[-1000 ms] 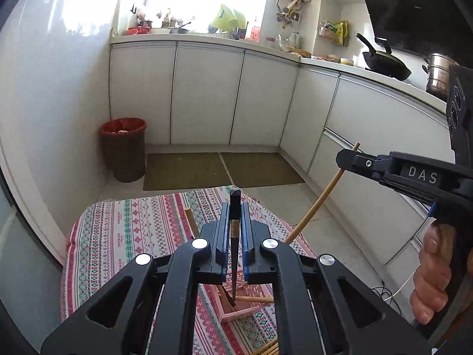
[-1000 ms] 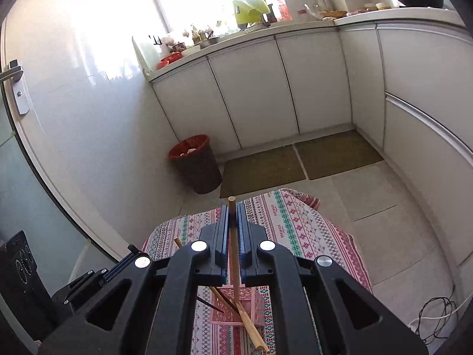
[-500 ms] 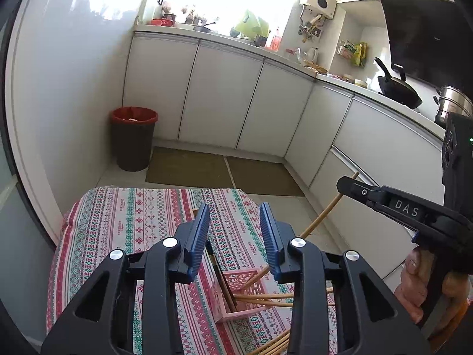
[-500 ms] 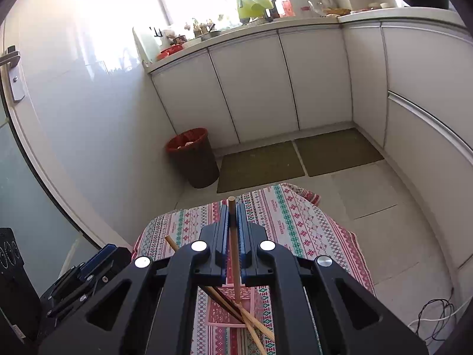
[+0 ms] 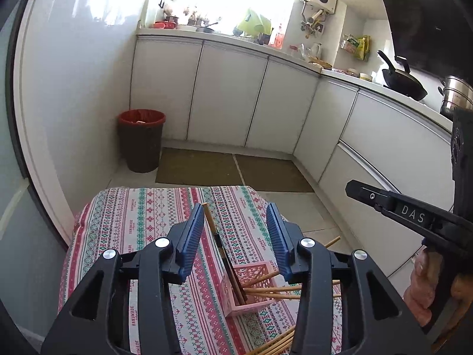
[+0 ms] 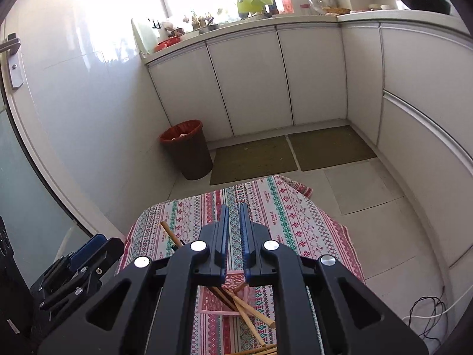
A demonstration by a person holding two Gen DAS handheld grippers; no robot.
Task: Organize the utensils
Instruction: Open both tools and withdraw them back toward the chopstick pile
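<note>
A pink slotted basket [image 5: 260,303] stands on the patterned tablecloth [image 5: 142,224] and holds several wooden chopsticks [image 5: 266,290] leaning out. A dark-tipped chopstick [image 5: 220,244] leans out of it toward the far left. My left gripper [image 5: 235,230] is open and empty above the basket. My right gripper [image 6: 233,230] is slightly open with nothing between its pads, above the same basket [image 6: 218,304]. Its black body [image 5: 414,219] shows at the right of the left wrist view. More chopsticks [image 5: 275,344] lie near the table's front edge.
The small table stands in a kitchen. A red-lined bin [image 5: 142,139] stands by the white cabinets [image 5: 224,94]. Two floor mats [image 5: 236,171] lie beyond the table. A wok [image 5: 405,84] and pot [image 5: 455,96] sit on the counter at right. A cable [image 6: 428,313] lies on the floor.
My left gripper opened and let its dark chopstick drop into the basket. My right gripper has now let its wooden chopstick go into the basket too, and its jaws stand slightly apart.
</note>
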